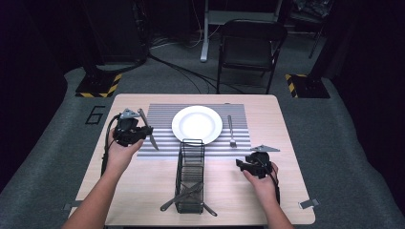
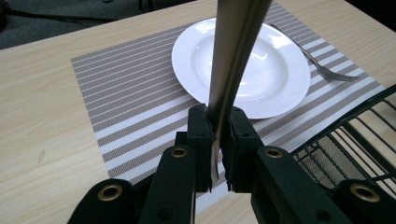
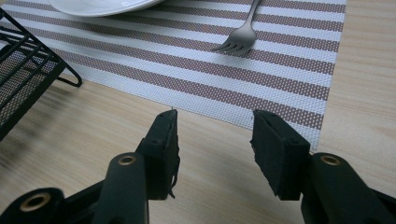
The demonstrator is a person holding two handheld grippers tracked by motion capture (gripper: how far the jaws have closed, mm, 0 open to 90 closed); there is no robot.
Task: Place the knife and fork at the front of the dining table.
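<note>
Black matte pads of the left gripper (image 2: pixel 218 154) clamp a smooth steel table knife (image 2: pixel 233 70), its blade slanting up over the left part of the ribbed, striped woven placemat (image 2: pixel 135 98) beside the glossy round white plate (image 2: pixel 243 70). Right gripper (image 3: pixel 215 144) hangs with jaws parted and empty over pale wood-grain table (image 3: pixel 93 135), near a steel fork (image 3: pixel 240 39) and a black wire caddy (image 1: pixel 191 176).

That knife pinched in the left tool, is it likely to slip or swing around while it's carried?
Probably stiff: the knife looks like solid polished metal. It may be slippery, since that sheen offers little friction. It might pivot too, as the left tool clamps only a short stretch and most of the knife's length juts beyond the pads.
</note>
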